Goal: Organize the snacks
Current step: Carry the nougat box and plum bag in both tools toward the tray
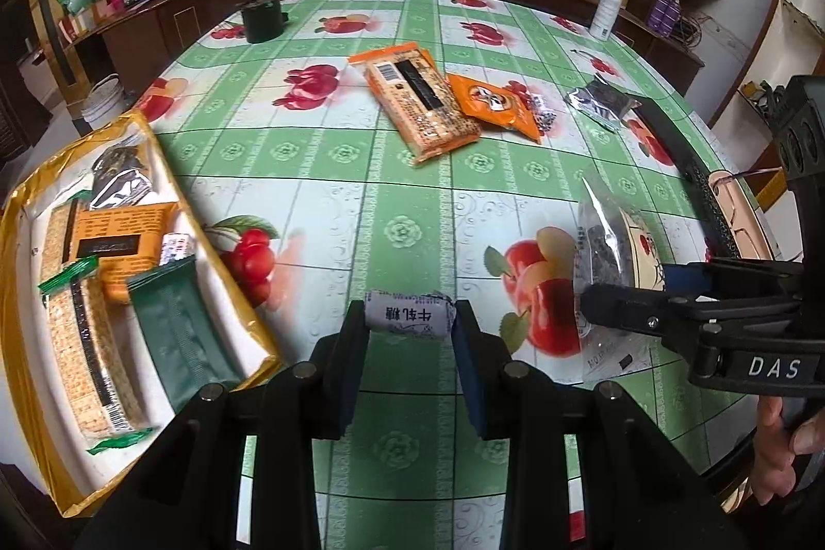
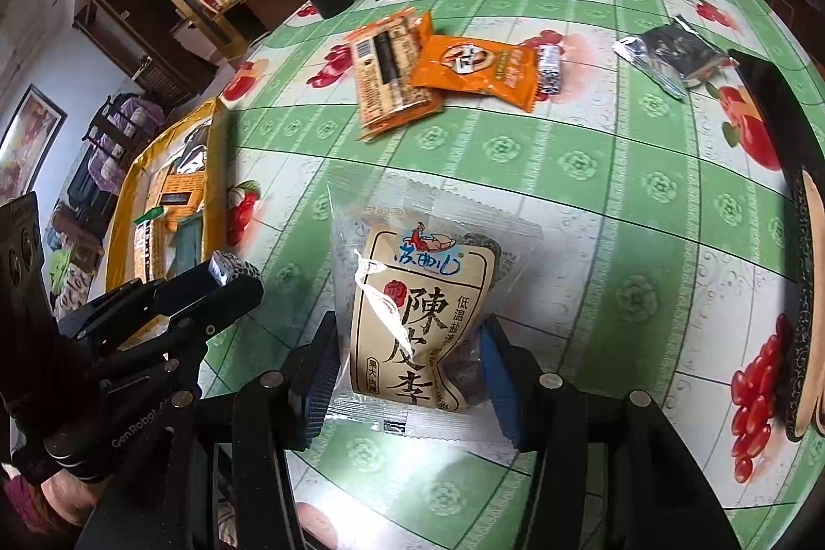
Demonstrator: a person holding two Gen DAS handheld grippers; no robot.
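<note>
The left hand-held gripper [image 1: 410,323] is matte black with dark blue ribbed finger pads [image 1: 466,375] and round silver pivot screws. The right hand-held gripper [image 2: 407,344] matches it, with white "DAS" lettering; bare skin shows at four o'clock.

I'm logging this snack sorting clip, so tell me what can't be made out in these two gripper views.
- Yellow tray: left wrist view, near corner hidden behind the left gripper; right wrist view, mostly behind its own wall.
- Dark-rimmed plate: cut off by the frame edge in the right wrist view.
- Plum packet: lower end hidden between the right gripper fingers.
- Small candy: print too small to read.
</note>
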